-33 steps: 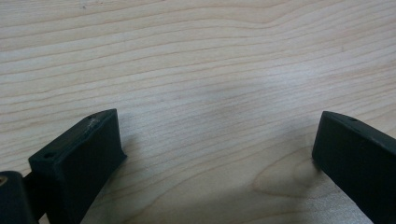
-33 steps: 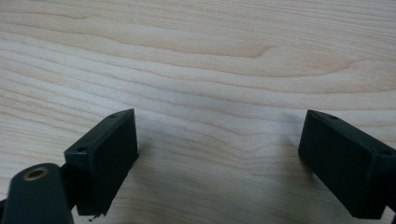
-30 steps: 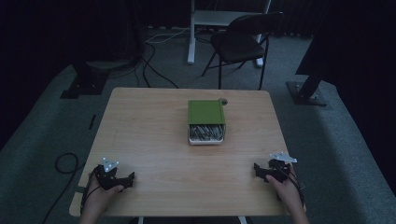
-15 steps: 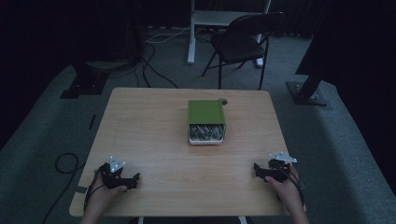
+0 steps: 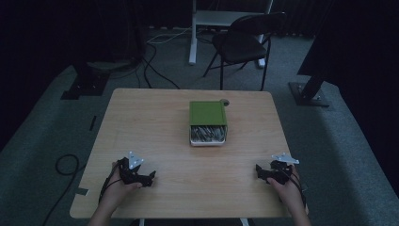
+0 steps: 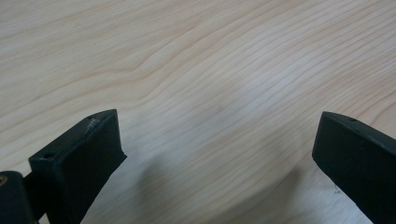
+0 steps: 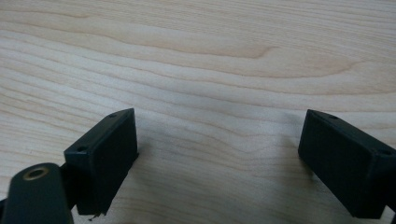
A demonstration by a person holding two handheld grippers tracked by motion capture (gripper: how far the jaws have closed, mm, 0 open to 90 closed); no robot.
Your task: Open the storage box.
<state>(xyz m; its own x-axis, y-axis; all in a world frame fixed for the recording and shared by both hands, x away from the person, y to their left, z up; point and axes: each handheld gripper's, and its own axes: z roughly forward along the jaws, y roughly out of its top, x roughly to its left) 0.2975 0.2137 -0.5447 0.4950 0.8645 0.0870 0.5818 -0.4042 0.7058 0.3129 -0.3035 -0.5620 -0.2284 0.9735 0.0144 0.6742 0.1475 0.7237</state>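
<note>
box mid-counter, a gripper at each near corner

the box (image 5: 207,122) sits at the middle of the counter (image 5: 155,127), toward the far edge; the left gripper (image 5: 148,177) lies near-left, the right gripper (image 5: 260,170) near-right — both well apart from it — a chair (image 5: 244,44) stands behind the counter.

Table (image 5: 155,127): pale wood, rounded corners, grain running lengthwise, standing on grey carpet. Green box (image 5: 207,113) at centre, toward far edge, near end open, tray (image 5: 207,136) of silvery pieces showing. Small round thing (image 5: 225,101) touching box's far right corner; too small to tell what. Near half bare wood.
</note>
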